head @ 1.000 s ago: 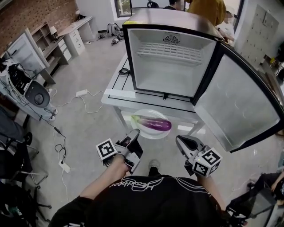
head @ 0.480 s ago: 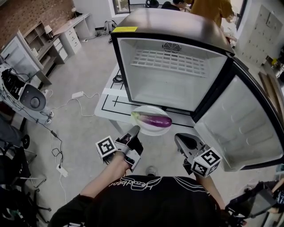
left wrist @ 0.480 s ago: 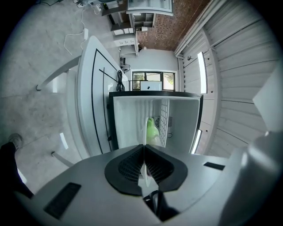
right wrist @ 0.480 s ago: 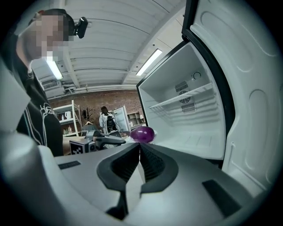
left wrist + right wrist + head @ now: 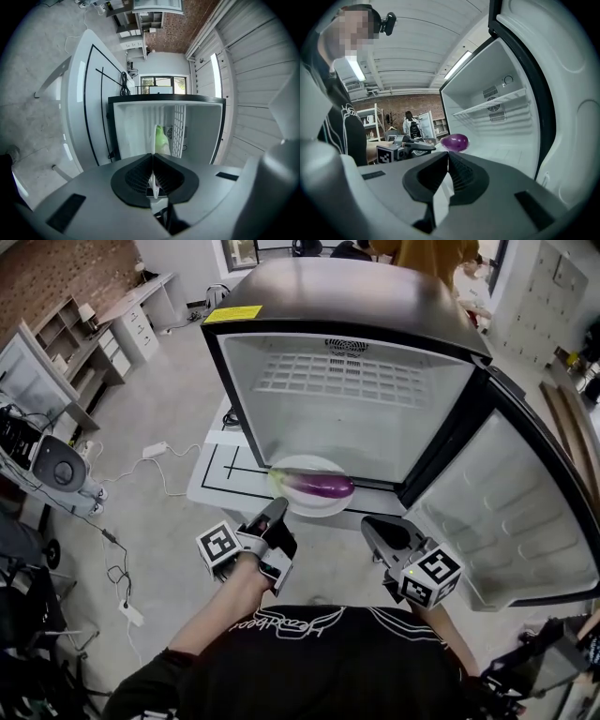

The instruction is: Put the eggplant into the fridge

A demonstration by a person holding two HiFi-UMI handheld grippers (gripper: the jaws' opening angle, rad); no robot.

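A purple eggplant [image 5: 323,487] with a green stem end lies on a white plate [image 5: 298,468], which hangs at the mouth of the open fridge [image 5: 347,413]. My left gripper [image 5: 278,506] is shut on the plate's near-left rim. My right gripper [image 5: 367,522] is shut on its near-right rim. In the left gripper view the plate [image 5: 153,136] stands edge-on between the closed jaws [image 5: 153,155], with the eggplant's green end [image 5: 162,139] beyond. The right gripper view shows the eggplant [image 5: 455,141] past the jaws [image 5: 448,153], a strip of plate [image 5: 440,194] between them, and the left gripper [image 5: 405,149].
The fridge stands on a white table [image 5: 217,482]; its door [image 5: 506,512] is swung open to the right. A wire shelf [image 5: 342,381] spans the upper cavity. Cables and a power strip [image 5: 155,448] lie on the floor at left. A person [image 5: 427,254] stands behind the fridge.
Both grippers have carried the plate with the eggplant forward, from in front of the table's edge to the fridge's opening. The jaws stay shut.
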